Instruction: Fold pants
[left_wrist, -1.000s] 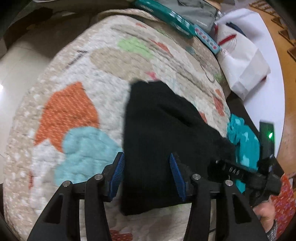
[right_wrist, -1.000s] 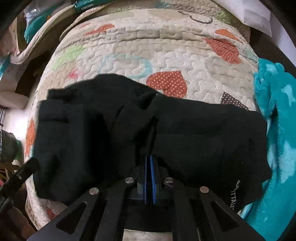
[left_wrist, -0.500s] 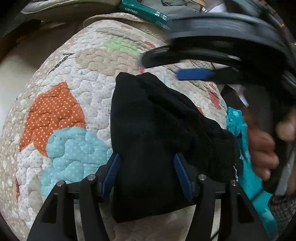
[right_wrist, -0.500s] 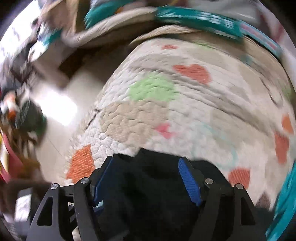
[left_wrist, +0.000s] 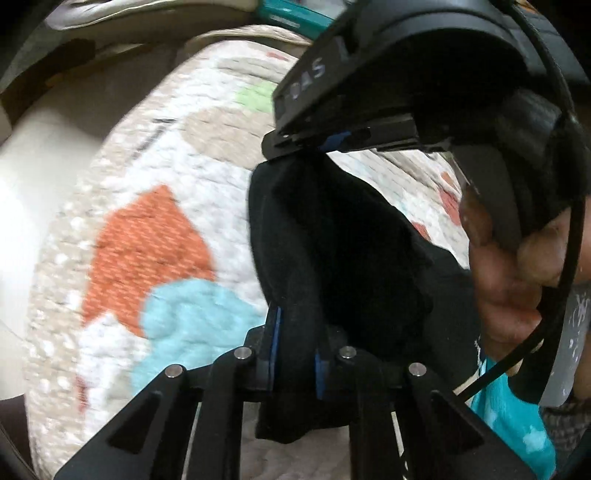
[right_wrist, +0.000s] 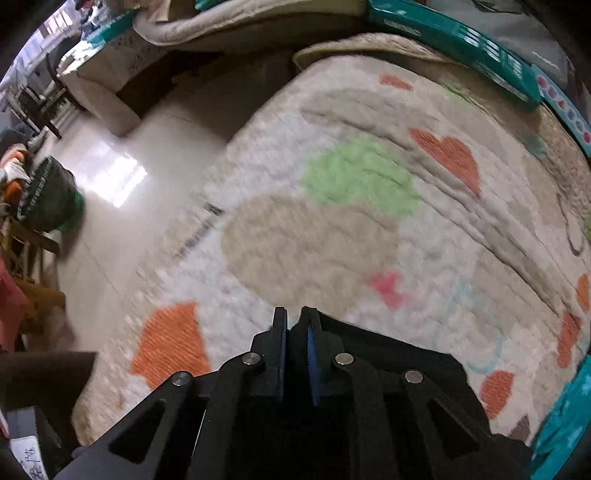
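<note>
Black pants (left_wrist: 343, 251) pinched by just-closed left gripper (left_wrist: 295, 343), right gripper (right_wrist: 294, 354) likewise, hand (left_wrist: 506, 266) only in left view

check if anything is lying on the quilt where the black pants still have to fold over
Nothing visible: the black pants are pinched by the left tool and right tool, and the patchwork quilt ahead lies bare.
</note>
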